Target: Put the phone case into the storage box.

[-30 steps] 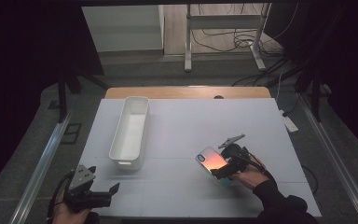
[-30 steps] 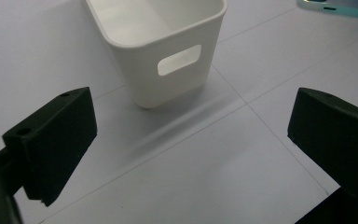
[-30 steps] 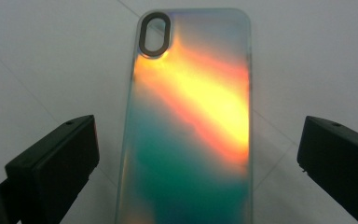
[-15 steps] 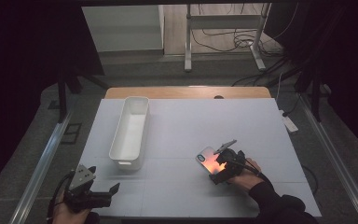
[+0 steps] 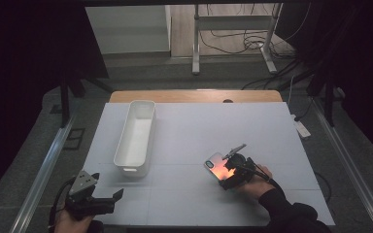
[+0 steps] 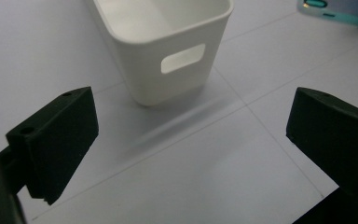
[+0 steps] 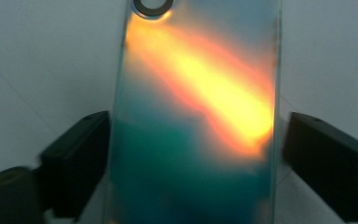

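A phone (image 5: pixel 214 165) with a shiny back that glows orange and teal lies flat on the white table (image 5: pixel 199 121), right of centre. In the right gripper view the phone (image 7: pixel 196 116) runs between the two black jaws, camera ring at the far end. My right gripper (image 5: pixel 225 174) (image 7: pixel 193 158) is open and straddles the phone's near end. Its left jaw sits at the phone's edge and a thin gap shows at the right jaw. My left gripper (image 5: pixel 108 187) (image 6: pixel 191 135) is open and holds nothing near the table's front left corner.
A long white bin (image 5: pixel 122 141) stands left of centre with its handle end (image 6: pixel 168 65) facing my left gripper. The phone's teal edge (image 6: pixel 335 9) peeks in at the top right of the left gripper view. A wooden strip (image 5: pixel 189 95) borders the table's far edge.
My right gripper has slid a little toward the near left along the phone, so its jaws now flank the phone's near end. The left gripper has stayed put.
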A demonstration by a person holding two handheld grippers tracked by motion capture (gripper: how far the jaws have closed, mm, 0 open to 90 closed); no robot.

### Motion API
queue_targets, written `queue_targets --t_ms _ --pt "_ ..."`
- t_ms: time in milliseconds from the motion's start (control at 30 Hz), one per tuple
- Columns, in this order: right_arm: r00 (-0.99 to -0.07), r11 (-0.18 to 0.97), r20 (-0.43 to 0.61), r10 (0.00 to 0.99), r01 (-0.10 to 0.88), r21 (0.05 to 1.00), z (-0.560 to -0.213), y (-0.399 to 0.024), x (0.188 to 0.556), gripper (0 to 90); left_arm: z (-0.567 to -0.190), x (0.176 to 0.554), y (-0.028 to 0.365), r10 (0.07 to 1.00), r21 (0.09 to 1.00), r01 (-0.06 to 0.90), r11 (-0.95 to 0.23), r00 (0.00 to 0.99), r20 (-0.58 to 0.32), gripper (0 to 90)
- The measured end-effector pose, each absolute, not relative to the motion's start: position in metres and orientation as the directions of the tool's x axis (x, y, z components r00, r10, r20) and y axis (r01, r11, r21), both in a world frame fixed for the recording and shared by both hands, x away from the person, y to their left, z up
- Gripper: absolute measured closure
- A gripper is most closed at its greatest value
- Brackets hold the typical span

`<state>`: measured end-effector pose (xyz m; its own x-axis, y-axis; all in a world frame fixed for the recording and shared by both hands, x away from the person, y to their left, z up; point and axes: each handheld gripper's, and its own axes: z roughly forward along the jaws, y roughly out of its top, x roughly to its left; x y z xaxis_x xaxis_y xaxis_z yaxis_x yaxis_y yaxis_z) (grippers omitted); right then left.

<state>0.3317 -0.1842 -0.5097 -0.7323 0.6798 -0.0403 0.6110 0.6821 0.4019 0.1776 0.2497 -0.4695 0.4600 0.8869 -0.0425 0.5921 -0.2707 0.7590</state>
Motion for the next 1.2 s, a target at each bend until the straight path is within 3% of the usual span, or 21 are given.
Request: queue_targets --t_ms 500,1200 --pt "-0.73 0.684 -0.049 0.682 0.614 0.393 -0.508 -0.181 0.33 16.5 -0.469 0.177 0.248 0.885 0.759 0.585 -0.285 0.464 -0.025 2.3" --pt "-0.75 0.667 -0.031 0.661 0.568 0.481 -0.49 -0.184 0.327 16.6 -0.469 0.176 0.249 0.88 0.771 0.575 -0.273 0.473 -0.041 2.1"
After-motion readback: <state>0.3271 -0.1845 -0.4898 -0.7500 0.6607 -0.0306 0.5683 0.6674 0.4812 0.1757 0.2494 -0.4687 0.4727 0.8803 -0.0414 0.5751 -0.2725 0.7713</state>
